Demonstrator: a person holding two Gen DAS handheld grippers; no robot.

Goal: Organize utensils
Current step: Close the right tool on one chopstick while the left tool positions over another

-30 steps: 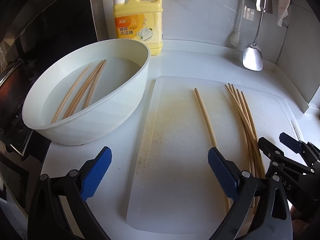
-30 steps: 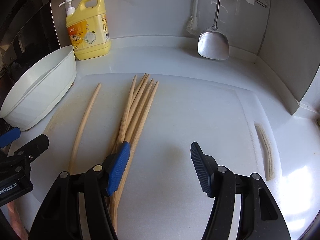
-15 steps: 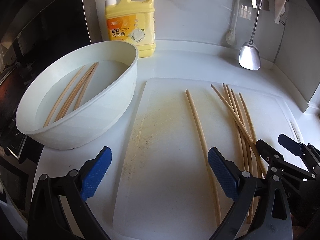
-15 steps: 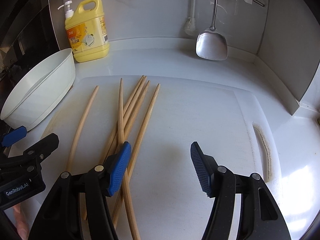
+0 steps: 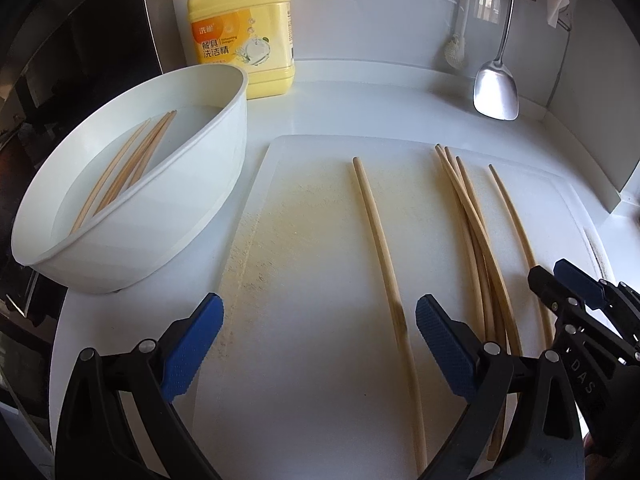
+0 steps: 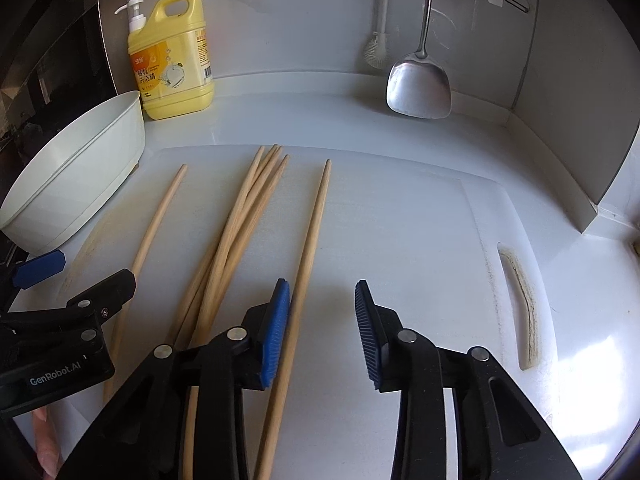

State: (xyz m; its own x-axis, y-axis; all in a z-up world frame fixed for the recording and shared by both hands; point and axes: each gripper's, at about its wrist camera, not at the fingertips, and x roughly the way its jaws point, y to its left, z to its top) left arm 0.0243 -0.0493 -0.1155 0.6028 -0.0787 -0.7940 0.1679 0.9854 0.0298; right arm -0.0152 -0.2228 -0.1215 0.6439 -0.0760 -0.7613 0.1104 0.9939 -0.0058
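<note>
On the white cutting board (image 5: 312, 208) lie wooden chopsticks: one alone on the left (image 5: 380, 240), a bundle of several (image 5: 468, 216), and one apart on the right (image 5: 512, 216). More chopsticks (image 5: 132, 160) soak in the white bowl (image 5: 160, 216). My left gripper (image 5: 318, 308) is open wide over the board, the left single chopstick passing just inside its right finger. My right gripper (image 6: 321, 286) has its jaws closing; the separated chopstick (image 6: 312, 232) runs between them against the left pad, the right pad clear of it. The bundle (image 6: 244, 208) lies left of that gripper.
A yellow detergent bottle (image 5: 244, 36) stands behind the bowl. A steel spatula (image 6: 418, 84) and a white brush (image 6: 378, 48) hang on the back wall. The board's handle slot (image 6: 520, 304) is at the right. A dark appliance edges the counter on the left.
The right gripper's jaws have narrowed. One chopstick that crossed the bundle now lies apart on its right side, between those jaws. The left gripper stays open.
</note>
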